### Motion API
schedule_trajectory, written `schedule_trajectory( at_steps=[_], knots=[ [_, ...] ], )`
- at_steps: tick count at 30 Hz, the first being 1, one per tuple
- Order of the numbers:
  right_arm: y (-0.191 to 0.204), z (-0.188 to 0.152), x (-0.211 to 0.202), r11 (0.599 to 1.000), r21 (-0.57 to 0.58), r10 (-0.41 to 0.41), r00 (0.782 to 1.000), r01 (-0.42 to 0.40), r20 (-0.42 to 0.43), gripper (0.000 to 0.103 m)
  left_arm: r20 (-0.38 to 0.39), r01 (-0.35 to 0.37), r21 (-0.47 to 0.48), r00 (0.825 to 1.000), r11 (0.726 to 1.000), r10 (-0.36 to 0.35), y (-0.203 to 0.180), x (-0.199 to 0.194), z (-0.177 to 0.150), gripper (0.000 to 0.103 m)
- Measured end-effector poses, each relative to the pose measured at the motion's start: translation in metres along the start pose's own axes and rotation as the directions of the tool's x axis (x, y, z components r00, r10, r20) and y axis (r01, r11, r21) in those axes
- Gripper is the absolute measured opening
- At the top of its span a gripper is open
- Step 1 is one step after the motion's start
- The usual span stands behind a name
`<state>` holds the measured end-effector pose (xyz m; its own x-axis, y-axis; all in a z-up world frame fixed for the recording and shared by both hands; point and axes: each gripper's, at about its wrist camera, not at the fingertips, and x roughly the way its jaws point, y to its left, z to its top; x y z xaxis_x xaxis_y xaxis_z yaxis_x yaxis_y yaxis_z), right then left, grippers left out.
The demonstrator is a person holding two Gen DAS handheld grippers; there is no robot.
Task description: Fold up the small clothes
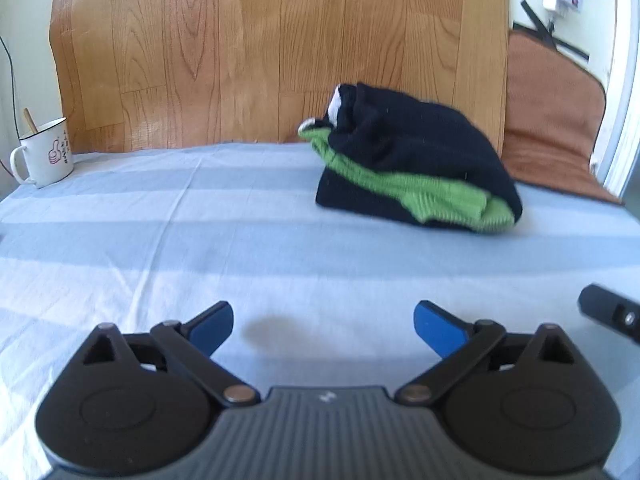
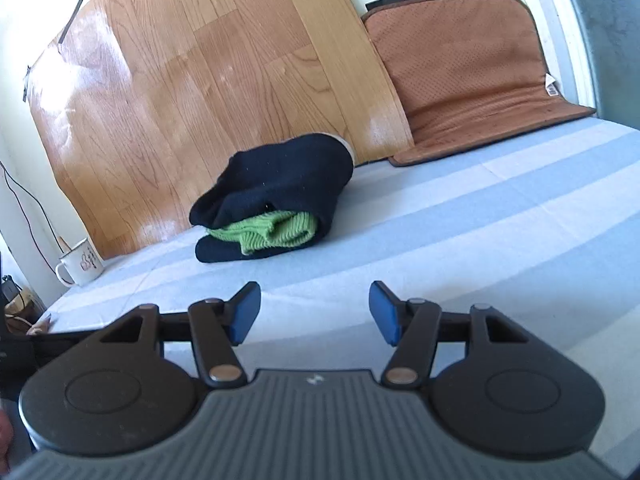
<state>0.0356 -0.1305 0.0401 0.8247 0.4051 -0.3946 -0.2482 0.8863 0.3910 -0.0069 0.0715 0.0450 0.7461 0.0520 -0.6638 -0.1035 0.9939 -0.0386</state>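
A small black and green knit garment (image 1: 412, 164) lies folded in a bundle on the light blue striped sheet (image 1: 200, 240), near the back. It also shows in the right wrist view (image 2: 276, 204), with green ribbing poking out of the fold. My left gripper (image 1: 324, 320) is open and empty, well in front of and left of the bundle. My right gripper (image 2: 314, 310) is open and empty, in front of the bundle. Part of the right gripper (image 1: 612, 312) shows at the right edge of the left wrist view.
A white enamel mug (image 1: 44, 152) with a wooden stick stands at the back left, also in the right wrist view (image 2: 82, 266). A wood-pattern sheet (image 1: 280, 48) leans on the wall behind. A brown mat (image 2: 472, 76) leans at the back right.
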Motion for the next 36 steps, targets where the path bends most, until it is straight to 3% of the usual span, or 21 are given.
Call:
schedule_trajectory(
  at_steps=[12,23,36],
  knots=[
    [-0.001,-0.003,-0.001,0.998,-0.023,0.050,0.999,-0.050,0.007,0.071,0.047,-0.041,-0.001,0.998,0.999,0.041,0.001,-0.009,-0.004,0.103],
    [-0.004,-0.003,-0.001,0.998,-0.007,0.055,0.998,-0.055,0.000,0.072,0.055,-0.045,0.011,0.997,0.999,0.045,0.000,-0.008,-0.005,0.103],
    [-0.006,-0.003,-0.002,0.998,0.008,0.059,0.998,-0.059,0.001,0.073,0.102,-0.099,0.018,0.990,0.995,0.097,-0.004,-0.015,-0.007,0.103]
  ],
)
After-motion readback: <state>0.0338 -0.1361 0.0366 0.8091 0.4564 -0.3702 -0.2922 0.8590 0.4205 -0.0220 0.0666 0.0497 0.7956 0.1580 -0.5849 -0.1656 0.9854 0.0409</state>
